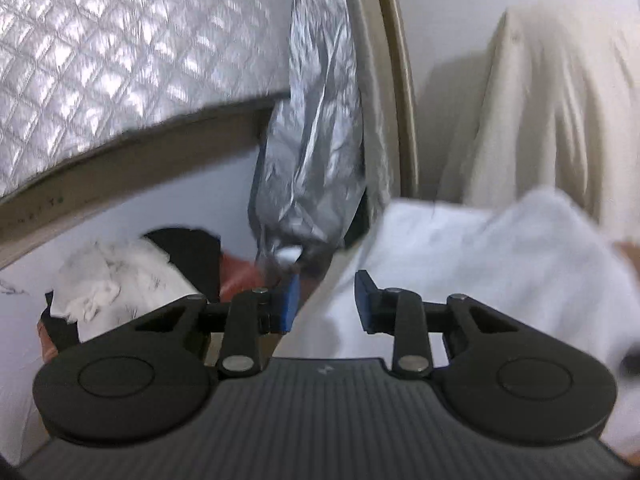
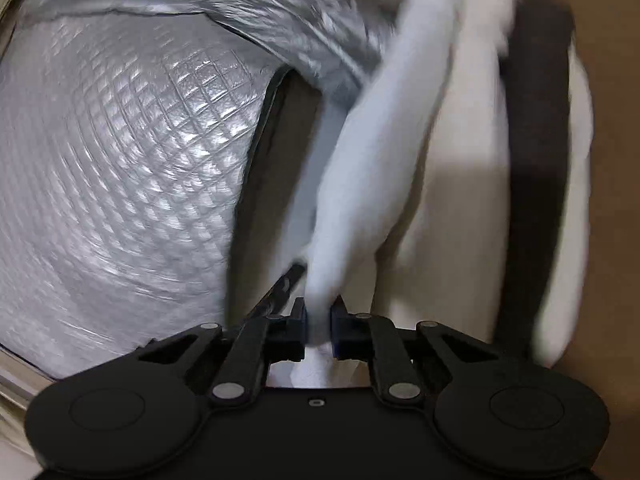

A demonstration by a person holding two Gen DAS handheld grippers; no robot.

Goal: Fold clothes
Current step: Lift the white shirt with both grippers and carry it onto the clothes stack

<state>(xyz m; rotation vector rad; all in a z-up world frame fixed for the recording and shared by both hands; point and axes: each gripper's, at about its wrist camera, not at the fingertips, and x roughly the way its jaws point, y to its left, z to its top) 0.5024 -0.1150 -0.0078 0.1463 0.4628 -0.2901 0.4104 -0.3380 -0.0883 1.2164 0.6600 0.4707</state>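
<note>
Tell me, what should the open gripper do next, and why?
Probably move the left gripper a little forward and right, then pinch the white cloth. Its jaws stand apart with nothing clamped between them, while the right gripper already pinches the cloth, which hangs in a bunch. A second hold would likely let the cloth be spread for folding.

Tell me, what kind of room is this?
Probably a bedroom or laundry corner at home: a pile of clothes lies on a white surface, a silver quilted cover hangs behind, and a cream garment hangs nearby.
</note>
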